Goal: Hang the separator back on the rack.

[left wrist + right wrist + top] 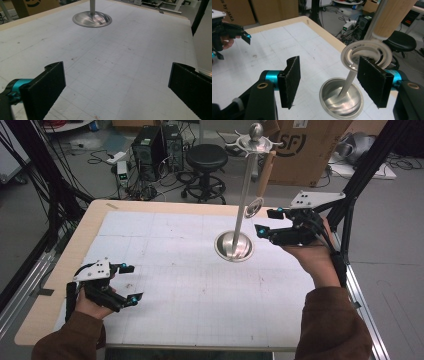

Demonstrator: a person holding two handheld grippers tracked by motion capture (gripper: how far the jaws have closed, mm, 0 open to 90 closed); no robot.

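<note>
wooden-handled utensil point(263, 180) hangs from the metal stand point(234, 245); right gripper point(265, 221) gapes beside its ring, left gripper point(129, 282) gapes apart.

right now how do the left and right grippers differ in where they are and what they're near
The left gripper sits low by the table's near left edge, over bare mat; the right gripper is raised at the far right, beside the metal stand. The left has nothing between its jaws; the right's jaws flank the hanging utensil's ring end without closing on it. Both are open.
</note>
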